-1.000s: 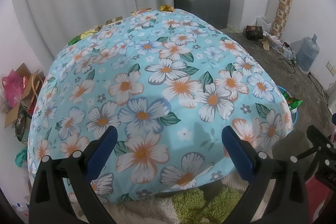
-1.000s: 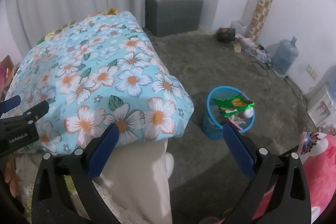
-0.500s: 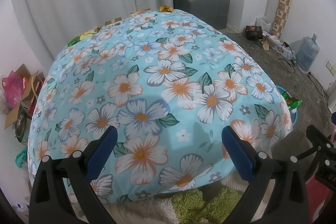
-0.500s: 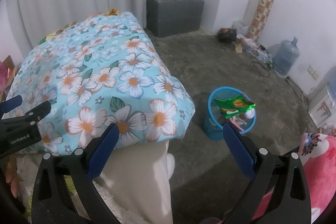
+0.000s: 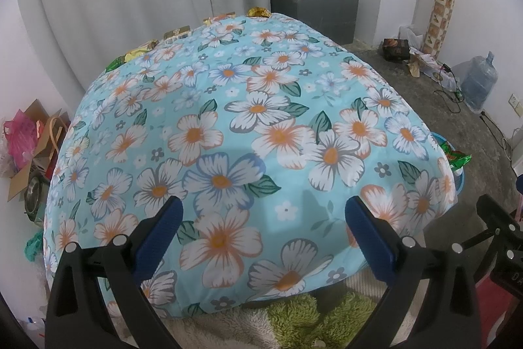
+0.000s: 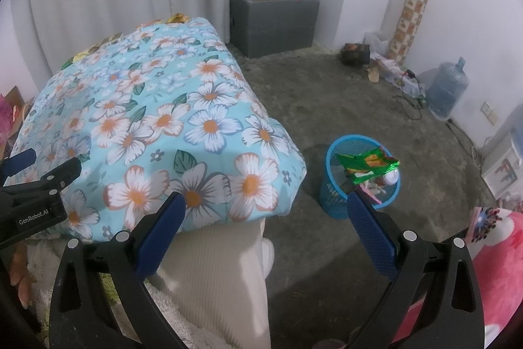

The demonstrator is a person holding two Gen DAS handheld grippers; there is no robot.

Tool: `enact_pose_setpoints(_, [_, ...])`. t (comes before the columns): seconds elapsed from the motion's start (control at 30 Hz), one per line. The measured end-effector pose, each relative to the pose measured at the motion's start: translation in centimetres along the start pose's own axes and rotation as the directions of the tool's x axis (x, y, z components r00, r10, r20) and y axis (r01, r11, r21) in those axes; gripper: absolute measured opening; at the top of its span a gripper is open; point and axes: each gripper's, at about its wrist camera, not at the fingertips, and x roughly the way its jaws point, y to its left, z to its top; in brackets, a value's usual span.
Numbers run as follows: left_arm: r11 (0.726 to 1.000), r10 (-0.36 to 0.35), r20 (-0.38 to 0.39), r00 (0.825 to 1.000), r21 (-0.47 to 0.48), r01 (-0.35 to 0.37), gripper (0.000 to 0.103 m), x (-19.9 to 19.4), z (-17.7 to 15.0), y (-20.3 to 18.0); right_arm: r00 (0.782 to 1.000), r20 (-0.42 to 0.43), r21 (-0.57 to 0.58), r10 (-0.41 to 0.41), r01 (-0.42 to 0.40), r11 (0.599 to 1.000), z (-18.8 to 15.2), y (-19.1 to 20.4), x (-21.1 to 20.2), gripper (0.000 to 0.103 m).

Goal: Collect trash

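Several wrappers (image 5: 148,47) remain along the far edge of the floral bed (image 5: 261,107), well beyond the blue bin (image 6: 340,201) already holding trash beside it, while I hold my left gripper (image 5: 261,234) and right gripper (image 6: 266,231) with fingers spread, empty.

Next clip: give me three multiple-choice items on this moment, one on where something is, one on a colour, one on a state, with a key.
1. Where is the trash basket?
A. on the bed
B. on the floor beside the bed's near corner
C. on the grey cabinet

2. What colour is the basket?
A. blue
B. red
C. white

3. How do the jaws of the right gripper stand?
A. shut on a wrapper
B. shut on nothing
C. open, holding nothing

Key: 1 B, it stands on the concrete floor right of the floral bedspread. 2 A, its mesh wall is blue. 3 C, the blue pads are wide apart with nothing between them.
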Motion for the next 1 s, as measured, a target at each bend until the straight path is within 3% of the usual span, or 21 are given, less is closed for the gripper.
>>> enact_pose_setpoints(1.0, [1.0, 0.001, -0.002, 1.0, 0.002, -0.001, 0.097, 0.11, 0.02, 0.04, 1.0, -0.003, 0.001, 0.008, -0.008, 1.0, -0.16, 0.17, 0.21, 0.095])
